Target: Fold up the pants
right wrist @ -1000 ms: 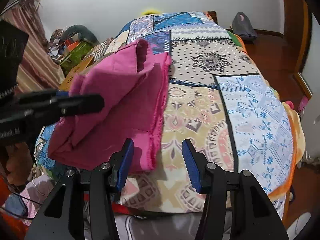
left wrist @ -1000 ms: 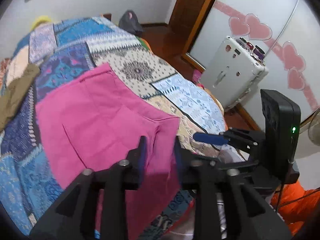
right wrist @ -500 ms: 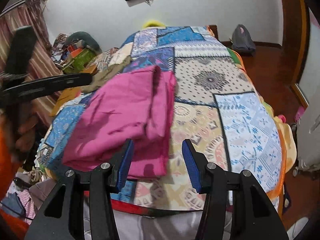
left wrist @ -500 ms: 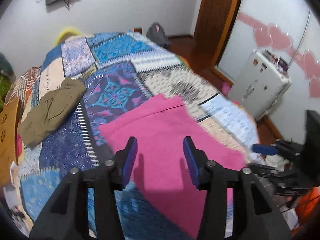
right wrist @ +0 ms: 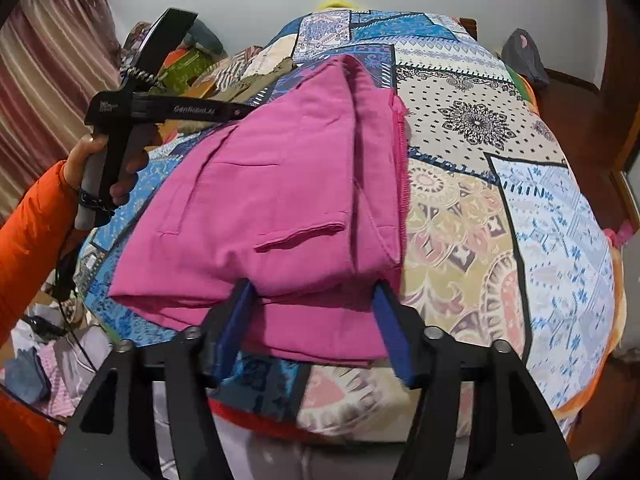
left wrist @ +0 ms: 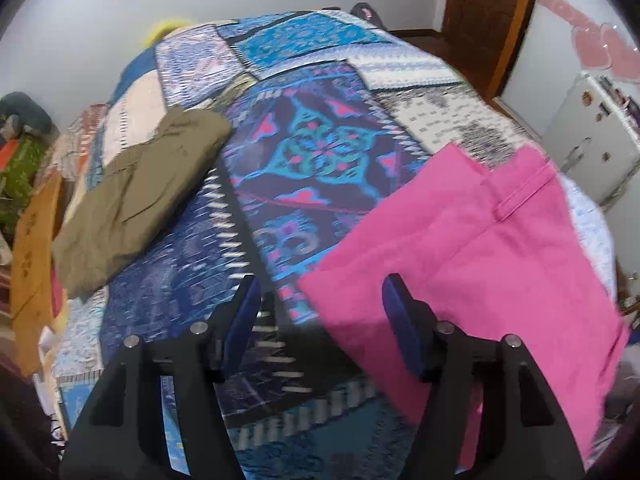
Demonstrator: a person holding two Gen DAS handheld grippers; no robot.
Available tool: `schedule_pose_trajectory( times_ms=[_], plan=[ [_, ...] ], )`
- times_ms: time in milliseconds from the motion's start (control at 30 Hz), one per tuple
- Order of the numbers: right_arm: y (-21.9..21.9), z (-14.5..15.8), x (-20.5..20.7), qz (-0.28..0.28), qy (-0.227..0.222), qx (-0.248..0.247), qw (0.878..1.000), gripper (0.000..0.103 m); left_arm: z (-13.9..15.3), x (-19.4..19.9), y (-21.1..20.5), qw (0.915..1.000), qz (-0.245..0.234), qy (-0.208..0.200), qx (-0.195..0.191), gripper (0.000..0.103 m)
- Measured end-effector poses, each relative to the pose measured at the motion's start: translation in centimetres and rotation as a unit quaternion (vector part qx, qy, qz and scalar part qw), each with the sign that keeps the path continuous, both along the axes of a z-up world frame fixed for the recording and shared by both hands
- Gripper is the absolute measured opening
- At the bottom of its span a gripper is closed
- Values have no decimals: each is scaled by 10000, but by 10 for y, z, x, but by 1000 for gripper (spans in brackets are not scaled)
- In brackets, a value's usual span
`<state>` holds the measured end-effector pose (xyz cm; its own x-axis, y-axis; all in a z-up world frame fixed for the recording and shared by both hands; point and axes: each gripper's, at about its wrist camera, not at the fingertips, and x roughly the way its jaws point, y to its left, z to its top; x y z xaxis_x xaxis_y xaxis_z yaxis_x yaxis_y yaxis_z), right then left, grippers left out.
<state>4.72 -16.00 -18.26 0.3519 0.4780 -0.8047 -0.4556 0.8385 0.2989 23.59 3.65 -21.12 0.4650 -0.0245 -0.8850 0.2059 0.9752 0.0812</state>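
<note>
The pink pants (right wrist: 280, 200) lie folded over on the patchwork bedspread (right wrist: 500, 208), near its front edge. They also show in the left wrist view (left wrist: 472, 248), at the right. My left gripper (left wrist: 320, 320) is open and empty, above the bedspread to the left of the pants' edge. It appears in the right wrist view (right wrist: 160, 108), held in a hand at the far left of the pants. My right gripper (right wrist: 312, 320) is open and empty, its jaws straddling the near edge of the pants.
A folded olive-green garment (left wrist: 136, 196) lies on the bed's left side. A white case (left wrist: 592, 140) stands on the floor by the wall with pink hearts. Clutter (right wrist: 40, 360) lies on the floor at the bed's left. A dark bag (right wrist: 524, 60) sits beyond the bed.
My left gripper let go of the pants, opened, and swung left across the bed. The pants dropped flat into a fold. My right gripper stayed open and came nearer the pants' edge.
</note>
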Motion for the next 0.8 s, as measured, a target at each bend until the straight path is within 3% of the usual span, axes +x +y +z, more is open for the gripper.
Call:
schedule_pose_trajectory(
  times_ms=[233,500,700,800],
  plan=[
    [-2,-1,32,97,-274,-592,9978,57,-8,-23,39,9994,312,98,79,64],
    [-2,-15,105,-173,-634,-1267,9898,57,-11,-58,60,9973,664,129,-285,64],
    [4,-19,144,-265,-690,-1314,9886,56,-10,-79,69,9944,906,190,-514,64],
    [3,-4,146,-298,-881,-1309,9870,54,1,-83,74,9946,958,117,-367,59]
  ],
)
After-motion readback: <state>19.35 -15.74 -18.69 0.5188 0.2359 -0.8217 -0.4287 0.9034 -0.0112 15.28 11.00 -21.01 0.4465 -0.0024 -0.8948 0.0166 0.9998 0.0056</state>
